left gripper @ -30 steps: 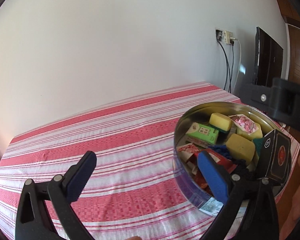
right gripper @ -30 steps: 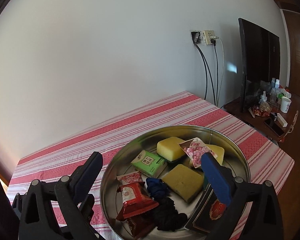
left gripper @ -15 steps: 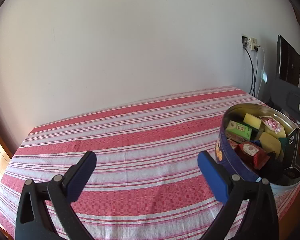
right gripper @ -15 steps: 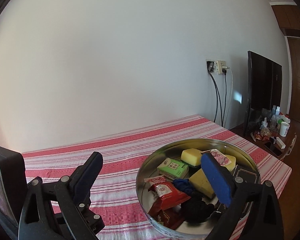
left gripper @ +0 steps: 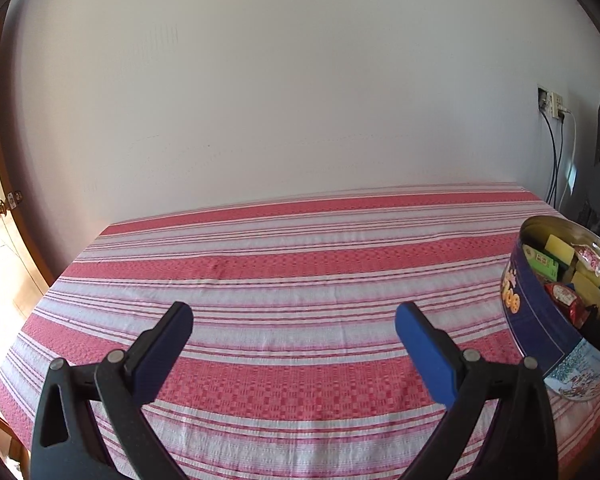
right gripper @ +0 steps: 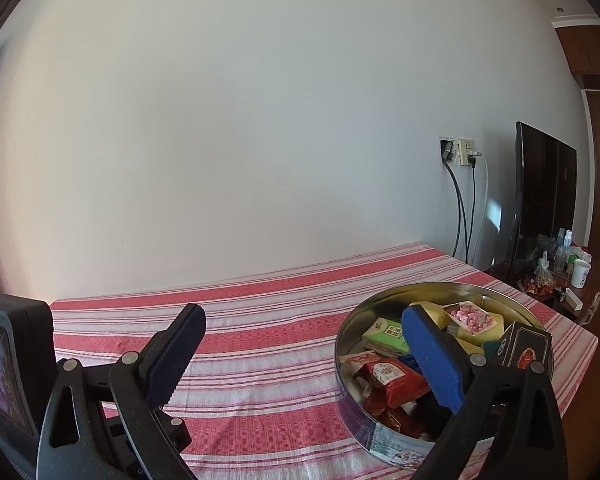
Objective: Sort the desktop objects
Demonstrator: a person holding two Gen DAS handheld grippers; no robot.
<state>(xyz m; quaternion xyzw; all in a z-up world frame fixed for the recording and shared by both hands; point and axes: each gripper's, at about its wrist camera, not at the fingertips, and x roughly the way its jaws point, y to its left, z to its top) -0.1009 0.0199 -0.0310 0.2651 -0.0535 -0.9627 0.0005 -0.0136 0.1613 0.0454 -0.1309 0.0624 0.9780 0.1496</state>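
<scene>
A round blue tin [right gripper: 384, 436] stands at the table's right end, also seen in the left wrist view [left gripper: 536, 332]. It holds a green carton [right gripper: 384, 336], yellow sponges [right gripper: 428, 312], a bag of pink sweets [right gripper: 472, 318], red snack packets [right gripper: 388, 376] and a black box [right gripper: 524, 346]. My right gripper [right gripper: 302, 322] is open and empty, its right finger over the tin. My left gripper [left gripper: 294, 322] is open and empty above bare cloth, left of the tin.
The table wears a red and white striped cloth [left gripper: 284, 264]. A white wall stands behind. At the right are wall sockets with cables [right gripper: 460, 156], a dark screen [right gripper: 544, 192] and a side table with bottles and a cup [right gripper: 568, 268]. The left gripper's body [right gripper: 8, 360] shows at the left edge.
Both grippers have pulled back and up from the tin. The left gripper has swung left, so the tin moved to its view's right edge. Both stayed open.
</scene>
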